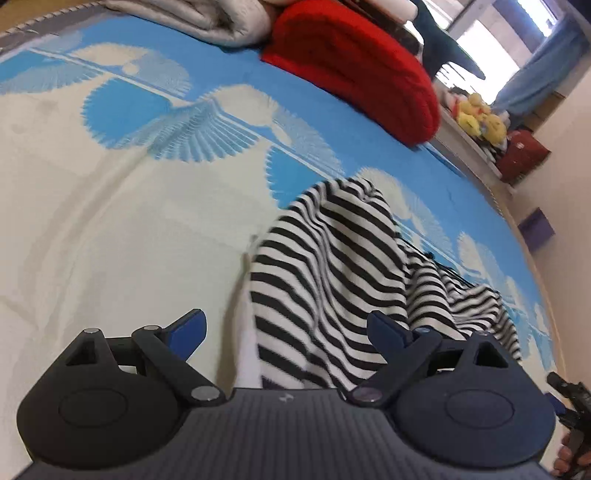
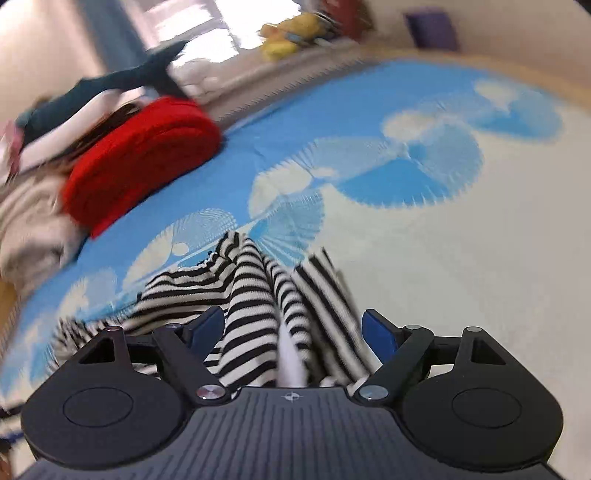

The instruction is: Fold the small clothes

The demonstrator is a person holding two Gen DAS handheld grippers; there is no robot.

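Left gripper (image 1: 286,334): right at the bottom of its own view, at 6 o'clock. Its two blue fingers are spread wide apart and pinch nothing. The cloth passes between them, but they do not press it.

Right gripper (image 2: 293,332): also at 6 o'clock in its own view. The blue fingers stand wide apart here too, with bunched cloth lying loose in the gap.

Striped top (image 1: 332,273): it lies on the bed cover just past both grippers, running up toward 12 o'clock in the left view and trailing off toward 4 o'clock. It is crumpled, not flat.

How it will handle: I think it is light and very soft (a thin stretchy knit, by the look). It should sag and droop when lifted. It will not break, and it does not look slippery.

Where to hold: a single edge or corner looks best to me, not the thick bunch in the middle. The humped end at 12 o'clock in the left view shows a clear edge.

Bed cover (image 1: 110,221): flat and smooth, cream with blue fan shapes. It looks a bit stiff, like a mat.

Red blanket (image 1: 354,70): far off at 1 o'clock in the left view, thick, fuzzy and rolled up.

Grey quilt (image 1: 207,18): puffy, at 11 o'clock beside the red one.

Yellow plush toys (image 1: 480,116): furthest, at 2 o'clock, small and blurry.
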